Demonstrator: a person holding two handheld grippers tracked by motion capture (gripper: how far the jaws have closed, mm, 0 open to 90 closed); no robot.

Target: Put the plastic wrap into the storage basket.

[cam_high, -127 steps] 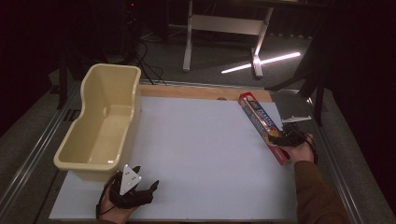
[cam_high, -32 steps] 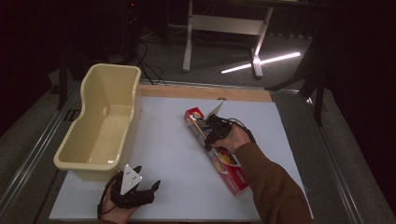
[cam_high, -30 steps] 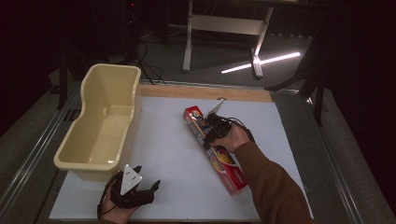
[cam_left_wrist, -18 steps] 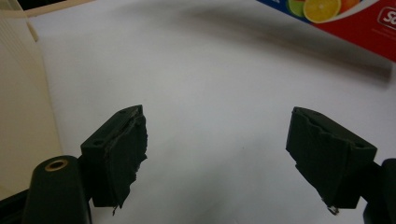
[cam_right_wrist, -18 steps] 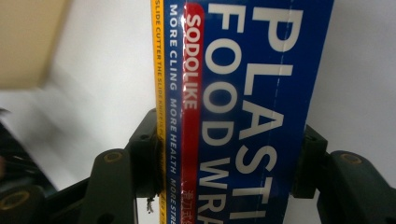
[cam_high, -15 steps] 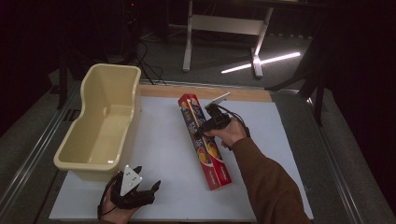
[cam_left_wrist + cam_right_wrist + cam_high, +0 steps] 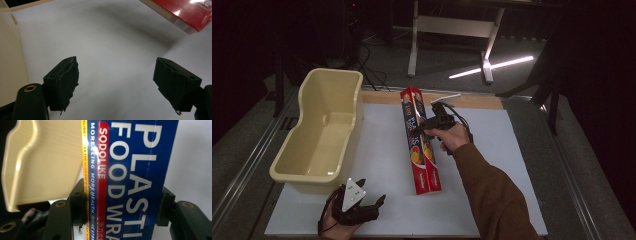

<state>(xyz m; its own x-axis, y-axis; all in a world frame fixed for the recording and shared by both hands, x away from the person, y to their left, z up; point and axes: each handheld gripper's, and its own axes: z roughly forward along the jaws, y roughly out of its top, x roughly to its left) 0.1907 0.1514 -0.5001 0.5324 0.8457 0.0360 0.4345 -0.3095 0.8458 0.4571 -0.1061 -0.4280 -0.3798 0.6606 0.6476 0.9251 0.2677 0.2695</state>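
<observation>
Where fingers point(image 7: 77, 202) pinch it, plastic wrap box point(image 7: 125, 177), ends cropped.

The room is dark; light falls from above on the white table point(image 7: 492, 150), and glare shines on the red box point(image 7: 190, 12).

Dark room, perhaps a desk frame point(image 7: 451, 30).

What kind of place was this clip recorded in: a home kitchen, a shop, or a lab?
Most likely a lab or recording workspace, not a kitchen. A white board tops the table as a staged work surface, cables trail over a dark floor behind it, and a bare desk frame stands beyond in dim surroundings.
</observation>
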